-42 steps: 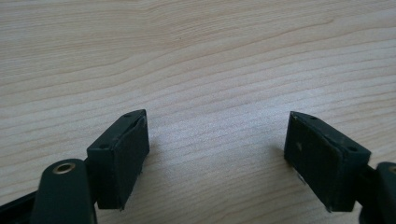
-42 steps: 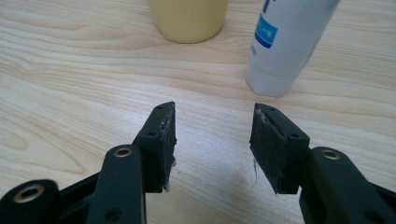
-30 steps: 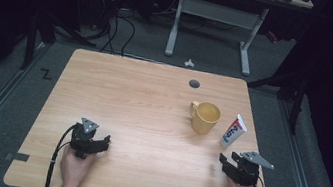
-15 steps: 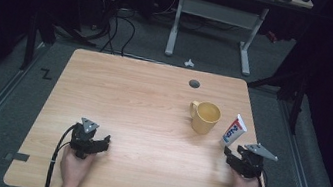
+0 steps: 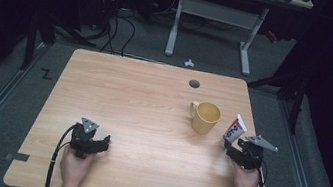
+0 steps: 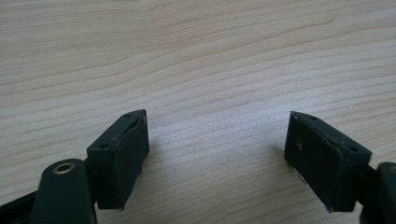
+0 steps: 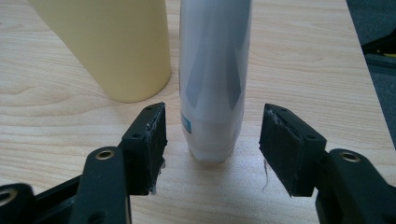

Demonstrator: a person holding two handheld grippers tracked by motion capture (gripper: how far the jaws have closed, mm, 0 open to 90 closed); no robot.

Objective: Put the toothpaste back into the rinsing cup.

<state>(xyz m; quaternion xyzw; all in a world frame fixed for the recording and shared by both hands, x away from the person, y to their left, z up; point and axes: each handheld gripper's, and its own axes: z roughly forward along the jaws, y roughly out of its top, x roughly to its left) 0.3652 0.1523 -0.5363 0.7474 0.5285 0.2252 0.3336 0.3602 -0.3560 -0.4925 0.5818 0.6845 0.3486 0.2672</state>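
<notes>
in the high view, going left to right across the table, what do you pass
left gripper → yellow mug → toothpaste tube → right gripper

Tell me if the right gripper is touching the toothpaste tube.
Apart. The right gripper view shows bare table between the tube and the right gripper.

Two bare forearms enter at the frame's bottom edge, each hand gripping a black two-jaw tool: left gripper (image 5: pixel 102 140) lower left, right gripper (image 5: pixel 231 145) lower right. Each carries a grey triangular top plate, a trailing black cable, blocky black pads and brass-ringed screw holes.
</notes>
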